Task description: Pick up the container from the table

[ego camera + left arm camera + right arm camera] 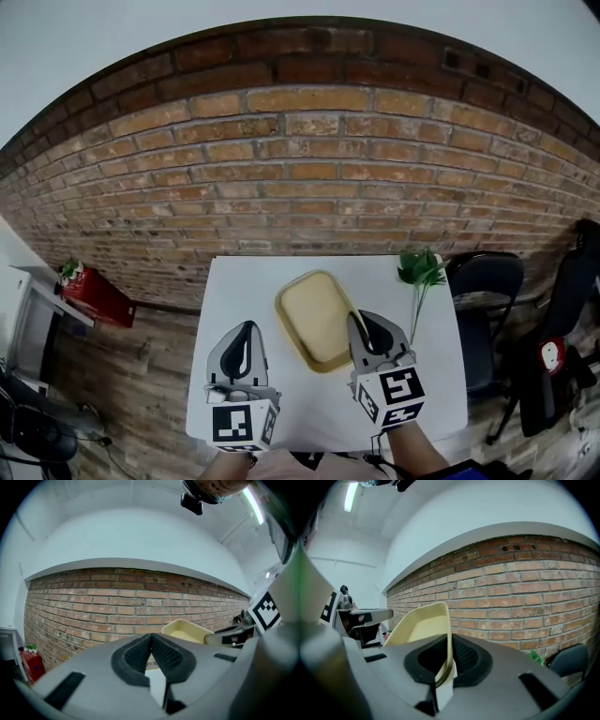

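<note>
Right gripper (361, 324) clamped on container (314, 319) rim, container tilted over table (234, 281) and seemingly clear of it. Left gripper (246, 334) shut, empty (beside, not helping). Risk: container pivots or slips from pads, since weight hangs off one thin edge.

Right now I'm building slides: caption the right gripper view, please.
Right gripper shut on the rim of a pale yellow container, held before a brick wall.
</note>
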The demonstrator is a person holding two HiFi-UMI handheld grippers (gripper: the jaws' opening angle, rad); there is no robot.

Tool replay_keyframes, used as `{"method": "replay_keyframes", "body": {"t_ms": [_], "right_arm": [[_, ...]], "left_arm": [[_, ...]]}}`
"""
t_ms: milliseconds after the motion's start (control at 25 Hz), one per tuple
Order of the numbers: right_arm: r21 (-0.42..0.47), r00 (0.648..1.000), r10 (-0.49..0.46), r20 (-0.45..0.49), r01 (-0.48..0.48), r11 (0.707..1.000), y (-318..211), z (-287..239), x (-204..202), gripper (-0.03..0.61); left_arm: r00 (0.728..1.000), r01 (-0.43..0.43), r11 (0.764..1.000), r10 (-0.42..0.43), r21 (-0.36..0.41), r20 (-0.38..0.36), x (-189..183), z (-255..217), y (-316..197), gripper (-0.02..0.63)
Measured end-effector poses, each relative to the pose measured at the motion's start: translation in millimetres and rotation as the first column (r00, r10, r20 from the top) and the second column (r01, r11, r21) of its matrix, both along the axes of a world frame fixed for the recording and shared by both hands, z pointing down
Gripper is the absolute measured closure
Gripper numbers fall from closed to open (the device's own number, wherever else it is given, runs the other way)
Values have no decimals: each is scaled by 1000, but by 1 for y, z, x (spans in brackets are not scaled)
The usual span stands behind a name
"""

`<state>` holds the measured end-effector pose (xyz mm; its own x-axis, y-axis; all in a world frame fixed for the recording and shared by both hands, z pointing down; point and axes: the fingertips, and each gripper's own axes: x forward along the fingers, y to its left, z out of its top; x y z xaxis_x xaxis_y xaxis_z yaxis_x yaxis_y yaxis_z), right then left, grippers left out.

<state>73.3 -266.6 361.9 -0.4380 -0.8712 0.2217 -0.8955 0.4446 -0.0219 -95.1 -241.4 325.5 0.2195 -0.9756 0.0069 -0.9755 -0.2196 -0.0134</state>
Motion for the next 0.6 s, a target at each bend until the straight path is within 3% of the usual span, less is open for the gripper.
{"method": "replay_keyframes", "body": {"t_ms": [600], "right_arm": [[194, 999, 48, 1, -47, 980, -3, -81, 7, 560]], "left_arm": [[1000, -6, 994, 8, 111, -12, -5, -57, -17, 604]]}}
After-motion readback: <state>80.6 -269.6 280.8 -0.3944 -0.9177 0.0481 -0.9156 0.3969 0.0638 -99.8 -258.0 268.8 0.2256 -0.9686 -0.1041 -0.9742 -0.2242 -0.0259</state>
